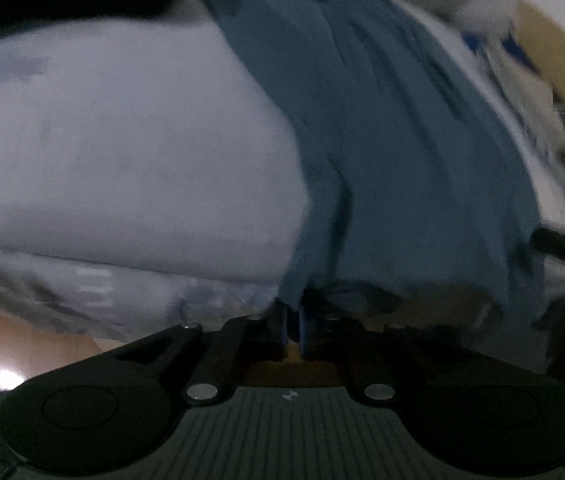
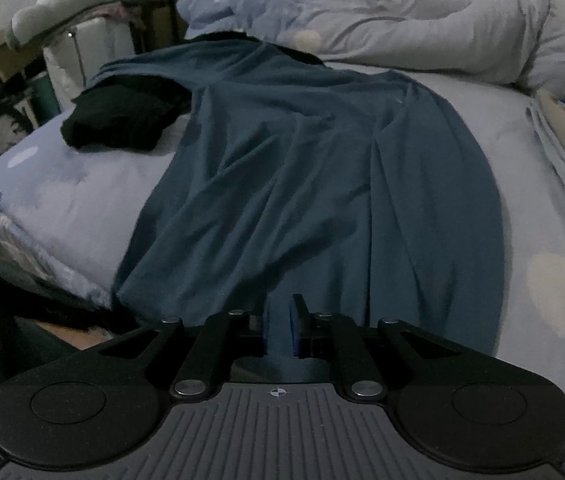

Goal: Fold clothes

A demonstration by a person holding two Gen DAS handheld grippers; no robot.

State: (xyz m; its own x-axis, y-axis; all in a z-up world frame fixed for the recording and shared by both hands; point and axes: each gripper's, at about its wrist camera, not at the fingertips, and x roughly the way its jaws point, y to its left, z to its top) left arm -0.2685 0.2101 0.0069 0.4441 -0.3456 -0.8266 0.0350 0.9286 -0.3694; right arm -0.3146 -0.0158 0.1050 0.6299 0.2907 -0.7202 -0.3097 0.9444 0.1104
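The left tongs (image 1: 292, 328) pinch the near edge of the blue garment (image 2: 302, 168); the right tongs (image 2: 280, 332) are clenched on that same edge. It sprawls ahead across the bed (image 2: 522, 184). Uneven pulling could, I judge, slip the hem free or drag the black garment (image 2: 122, 120) beyond-left.

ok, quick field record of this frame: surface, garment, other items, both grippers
surface: bed with pale blue sheet
garment: blue-teal garment, spread lengthwise on the bed, wrinkled, not yet folded
other clothing: black garment, bunched at the teal one's far left edge
bedding: rumpled duvet at the far end
left gripper: shut on the teal garment's edge
right gripper: shut on the near hem
image quality: left wrist view dim and blurred
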